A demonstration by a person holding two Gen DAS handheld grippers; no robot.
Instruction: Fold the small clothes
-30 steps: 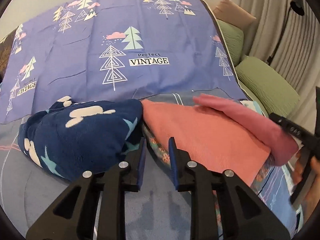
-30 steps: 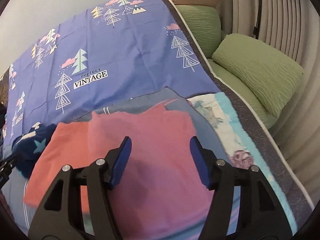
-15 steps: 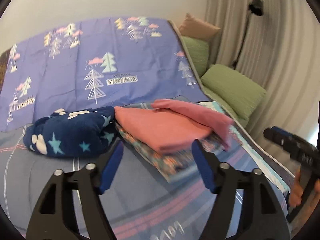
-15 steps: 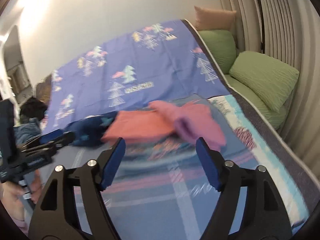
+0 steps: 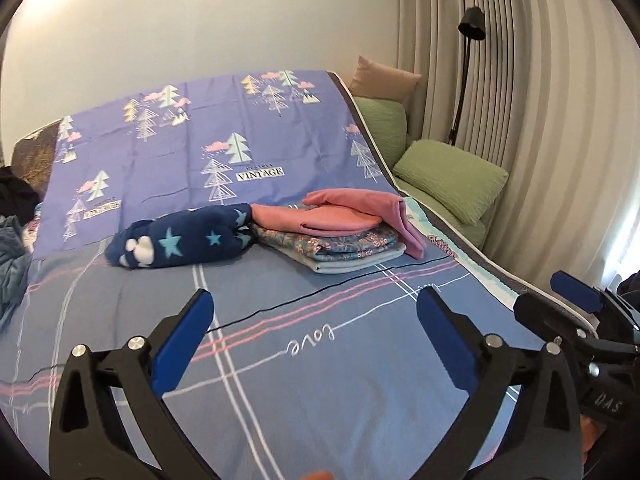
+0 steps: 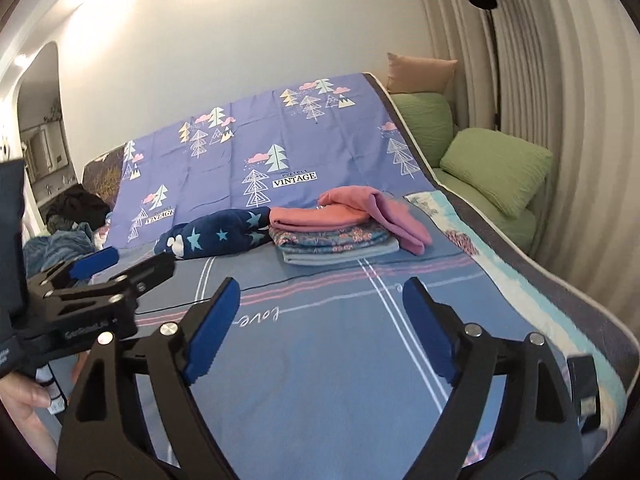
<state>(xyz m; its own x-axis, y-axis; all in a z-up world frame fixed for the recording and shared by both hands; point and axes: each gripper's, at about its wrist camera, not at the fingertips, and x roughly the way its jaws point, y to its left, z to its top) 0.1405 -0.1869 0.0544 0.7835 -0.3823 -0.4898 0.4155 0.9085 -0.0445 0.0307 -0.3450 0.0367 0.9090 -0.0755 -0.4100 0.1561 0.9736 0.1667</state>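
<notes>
A pink folded garment (image 5: 332,216) lies on top of a floral folded cloth (image 5: 340,246) on the bed, with one pink flap hanging over the stack's right side. A navy fleece with stars (image 5: 180,240) sits bunched just left of the stack. My left gripper (image 5: 314,320) hovers well back from them over the plaid sheet, its jaws opening wide with nothing between them. My right gripper (image 6: 320,320) is also back from the pink garment (image 6: 344,212) and the navy fleece (image 6: 216,234), jaws opening and empty. Each gripper shows at the edge of the other's view.
A purple tree-print sheet (image 5: 224,136) covers the far half of the bed. Green cushions (image 5: 448,176), a floor lamp (image 5: 468,40) and curtains stand along the right. Loose blue and dark clothes (image 6: 64,236) lie at the far left. The bed edge (image 6: 560,292) runs down the right.
Both grippers have drawn back from the clothes toward the near side of the bed and spread their jaws. The pink garment stays on the stack, released.
</notes>
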